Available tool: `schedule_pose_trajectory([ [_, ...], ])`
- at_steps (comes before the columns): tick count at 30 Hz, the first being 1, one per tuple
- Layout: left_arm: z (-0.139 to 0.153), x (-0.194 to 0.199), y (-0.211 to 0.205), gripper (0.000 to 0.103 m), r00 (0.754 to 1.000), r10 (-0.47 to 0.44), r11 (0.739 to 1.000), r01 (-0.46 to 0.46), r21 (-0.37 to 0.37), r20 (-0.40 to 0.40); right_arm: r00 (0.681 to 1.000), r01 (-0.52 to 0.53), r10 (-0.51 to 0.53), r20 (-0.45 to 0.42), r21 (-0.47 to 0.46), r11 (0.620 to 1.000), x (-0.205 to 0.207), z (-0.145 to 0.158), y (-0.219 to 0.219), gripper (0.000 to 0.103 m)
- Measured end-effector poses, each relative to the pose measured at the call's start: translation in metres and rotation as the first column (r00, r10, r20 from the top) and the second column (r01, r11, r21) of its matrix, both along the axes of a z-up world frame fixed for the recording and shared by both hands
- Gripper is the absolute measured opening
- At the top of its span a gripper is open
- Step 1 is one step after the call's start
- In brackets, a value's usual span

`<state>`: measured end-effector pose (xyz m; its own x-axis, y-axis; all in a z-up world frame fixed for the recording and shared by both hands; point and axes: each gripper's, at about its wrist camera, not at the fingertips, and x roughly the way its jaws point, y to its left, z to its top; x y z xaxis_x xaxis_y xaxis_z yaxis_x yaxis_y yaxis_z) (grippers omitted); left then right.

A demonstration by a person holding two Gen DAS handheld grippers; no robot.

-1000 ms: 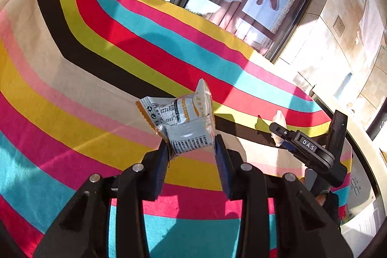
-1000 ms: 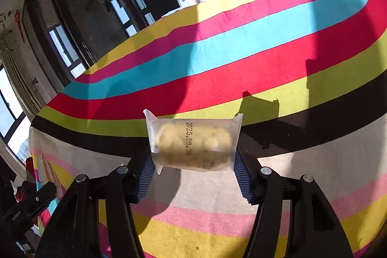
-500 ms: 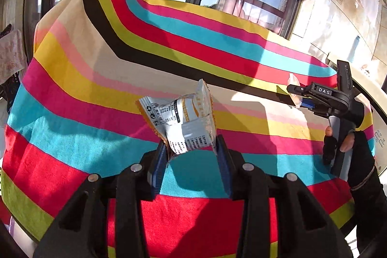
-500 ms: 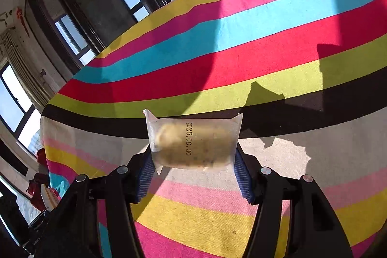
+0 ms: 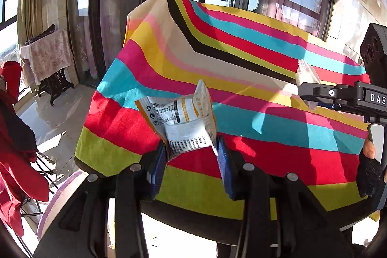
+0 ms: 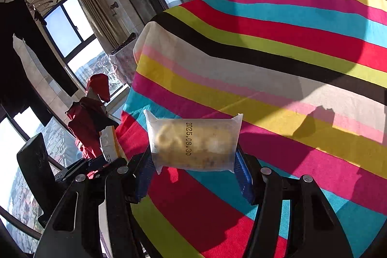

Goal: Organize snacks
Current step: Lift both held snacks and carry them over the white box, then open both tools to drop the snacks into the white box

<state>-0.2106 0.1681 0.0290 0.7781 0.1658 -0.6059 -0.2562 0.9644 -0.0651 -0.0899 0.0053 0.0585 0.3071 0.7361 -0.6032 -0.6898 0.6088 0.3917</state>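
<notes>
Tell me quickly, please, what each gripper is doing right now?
Left gripper: shut on the crumpled white and orange foil snack packet.
Right gripper: shut on the clear plastic pouch of yellowish pastry stamped with a date.

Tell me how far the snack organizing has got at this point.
Done: nothing visibly put away; no sorted snacks or container show. In hand: the left gripper clamps a crumpled white and orange packet, and the right gripper clamps a clear date-stamped bun pack, both held above the striped tablecloth. Left: setting both down somewhere; where is not visible.
</notes>
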Motion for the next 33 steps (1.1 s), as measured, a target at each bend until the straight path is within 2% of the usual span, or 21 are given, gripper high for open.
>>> schedule_pose_trajectory([
  [4, -0.004, -0.031, 0.019, 0.04, 0.995, 0.092, 0.996, -0.091, 0.024, -0.023, 0.995, -0.097, 0.097, -0.003, -0.022, 0.995, -0.029, -0.005, 0.031, 0.058],
  [11, -0.023, -0.074, 0.037, 0.04, 0.976, 0.199, 0.979, -0.195, 0.056, -0.087, 0.975, -0.219, 0.221, 0.022, -0.072, 0.973, -0.074, -0.013, 0.061, 0.058],
  [14, -0.034, -0.086, 0.047, 0.04, 0.967, 0.226, 0.974, -0.226, 0.018, -0.119, 0.965, -0.261, 0.263, 0.016, -0.095, 0.961, -0.091, -0.019, 0.069, 0.058],
  [18, -0.044, -0.103, 0.057, 0.04, 0.948, 0.283, 0.959, -0.283, 0.02, -0.143, 0.944, -0.322, 0.329, 0.03, -0.137, 0.937, -0.116, -0.026, 0.083, 0.058],
  [22, -0.055, -0.122, 0.069, 0.04, 0.931, 0.326, 0.944, -0.33, 0.005, -0.165, 0.91, -0.394, 0.41, 0.064, -0.179, 0.901, -0.143, -0.031, 0.094, 0.058],
  [29, -0.069, -0.146, 0.091, 0.042, 0.89, 0.414, 0.908, -0.417, 0.024, -0.192, 0.83, -0.504, 0.548, 0.106, -0.278, 0.818, -0.191, -0.047, 0.116, 0.058],
  [31, -0.069, -0.153, 0.094, 0.045, 0.887, 0.425, 0.903, -0.428, 0.022, -0.18, 0.81, -0.534, 0.579, 0.092, -0.29, 0.794, -0.199, -0.053, 0.121, 0.059],
  [32, -0.067, -0.156, 0.095, 0.058, 0.889, 0.428, 0.902, -0.431, 0.019, -0.161, 0.799, -0.551, 0.596, 0.083, -0.296, 0.78, -0.203, -0.056, 0.123, 0.06],
  [33, -0.063, -0.161, 0.096, 0.084, 0.89, 0.436, 0.899, -0.437, 0.025, -0.131, 0.791, -0.558, 0.606, 0.082, -0.308, 0.77, -0.207, -0.058, 0.125, 0.063],
])
